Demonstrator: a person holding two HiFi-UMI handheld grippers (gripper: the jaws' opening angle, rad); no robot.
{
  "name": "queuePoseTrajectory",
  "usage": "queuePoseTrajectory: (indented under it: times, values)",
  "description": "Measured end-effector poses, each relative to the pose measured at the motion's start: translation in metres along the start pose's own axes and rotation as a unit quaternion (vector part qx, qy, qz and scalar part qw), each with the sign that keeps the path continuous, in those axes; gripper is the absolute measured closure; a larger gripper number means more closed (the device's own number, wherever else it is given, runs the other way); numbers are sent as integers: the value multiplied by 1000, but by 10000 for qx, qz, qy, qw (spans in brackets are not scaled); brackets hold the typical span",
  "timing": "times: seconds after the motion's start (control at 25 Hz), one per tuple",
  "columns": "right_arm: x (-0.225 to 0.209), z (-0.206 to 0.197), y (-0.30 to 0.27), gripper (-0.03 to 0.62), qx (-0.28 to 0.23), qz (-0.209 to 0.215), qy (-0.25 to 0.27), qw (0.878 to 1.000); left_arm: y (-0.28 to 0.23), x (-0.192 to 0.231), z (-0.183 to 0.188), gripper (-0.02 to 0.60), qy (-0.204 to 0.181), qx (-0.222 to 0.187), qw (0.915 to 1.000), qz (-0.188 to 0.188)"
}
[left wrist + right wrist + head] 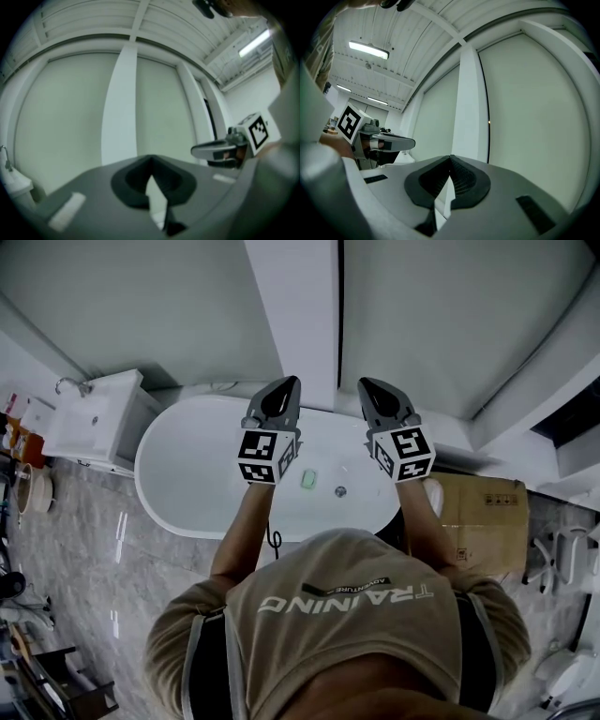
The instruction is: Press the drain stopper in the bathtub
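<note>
The small round metal drain stopper (340,491) sat on the floor of the white oval bathtub (178,502), toward its right end. A small green rectangular object (308,479) lay just beside it. The left gripper (292,382) and right gripper (365,384) were held side by side above the tub, clear of the stopper, each with jaws closed tip to tip on nothing.
</note>
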State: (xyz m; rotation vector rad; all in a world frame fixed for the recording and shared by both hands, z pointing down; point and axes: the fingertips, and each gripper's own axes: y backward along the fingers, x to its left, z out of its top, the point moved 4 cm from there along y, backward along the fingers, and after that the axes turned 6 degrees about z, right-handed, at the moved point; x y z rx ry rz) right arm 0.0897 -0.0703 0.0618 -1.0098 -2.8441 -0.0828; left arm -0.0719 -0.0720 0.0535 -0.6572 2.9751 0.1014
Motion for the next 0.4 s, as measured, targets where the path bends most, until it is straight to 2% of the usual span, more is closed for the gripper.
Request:
queuePoseTrajectory:
  times: [0.4]
  values:
    - [-13,-14,-2,585,66,-35,-131,9999,-11,-3,-12,580,69,92,9999,-26]
